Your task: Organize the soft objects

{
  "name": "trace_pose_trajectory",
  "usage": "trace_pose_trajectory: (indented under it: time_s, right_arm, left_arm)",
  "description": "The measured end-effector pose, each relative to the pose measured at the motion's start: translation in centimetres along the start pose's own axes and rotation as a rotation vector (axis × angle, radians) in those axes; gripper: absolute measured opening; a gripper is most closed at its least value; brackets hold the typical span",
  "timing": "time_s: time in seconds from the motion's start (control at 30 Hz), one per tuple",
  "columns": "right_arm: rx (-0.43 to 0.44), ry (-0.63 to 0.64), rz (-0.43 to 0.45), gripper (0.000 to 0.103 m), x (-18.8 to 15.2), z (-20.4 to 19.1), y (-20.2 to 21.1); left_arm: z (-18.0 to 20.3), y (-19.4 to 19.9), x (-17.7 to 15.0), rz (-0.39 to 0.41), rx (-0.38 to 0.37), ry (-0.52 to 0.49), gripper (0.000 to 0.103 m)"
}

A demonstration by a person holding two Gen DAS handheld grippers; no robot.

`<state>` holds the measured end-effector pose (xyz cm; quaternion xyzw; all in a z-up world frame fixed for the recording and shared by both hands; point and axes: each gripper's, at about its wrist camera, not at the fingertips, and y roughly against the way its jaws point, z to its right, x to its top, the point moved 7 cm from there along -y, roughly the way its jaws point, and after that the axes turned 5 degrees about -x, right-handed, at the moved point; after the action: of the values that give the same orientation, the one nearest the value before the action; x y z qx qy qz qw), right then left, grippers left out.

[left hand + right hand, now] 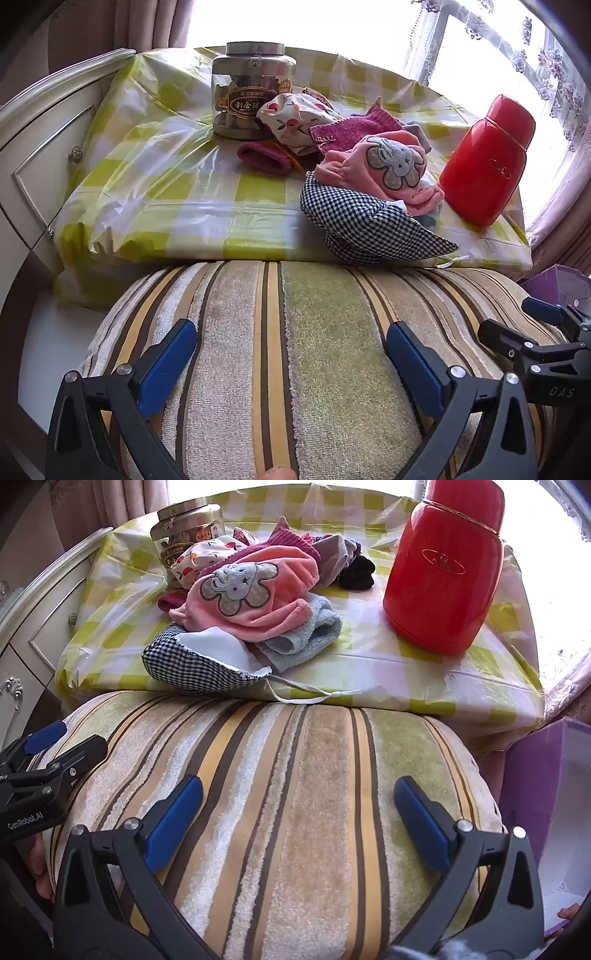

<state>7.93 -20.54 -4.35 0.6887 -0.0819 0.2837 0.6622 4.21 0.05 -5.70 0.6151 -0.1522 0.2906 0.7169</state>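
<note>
Soft objects (369, 173) are all unsorted: you have them heaped mid-frame on the checked worktop (177, 195), between the jar (253, 88) and red flask (487, 158). Lower frame, your left gripper (291, 354) and right gripper (299, 812) hang spread wide over the striped cushion (295, 350), grasping nothing.

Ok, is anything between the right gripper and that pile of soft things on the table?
Only the striped cushion, which the open right gripper hangs over. Beyond its far edge the clothes pile lies unblocked; the red flask stands off to the right, the jar behind.
</note>
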Motion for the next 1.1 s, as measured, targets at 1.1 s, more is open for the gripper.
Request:
trace_pose_trajectory:
  time_s: [1.1]
  right_arm:
    - [-0.010,0.007,-0.001,0.103,0.0,0.1,0.0]
  left_arm:
    - [0.7,0.0,0.0,0.020,0.006,-0.055,0.103]
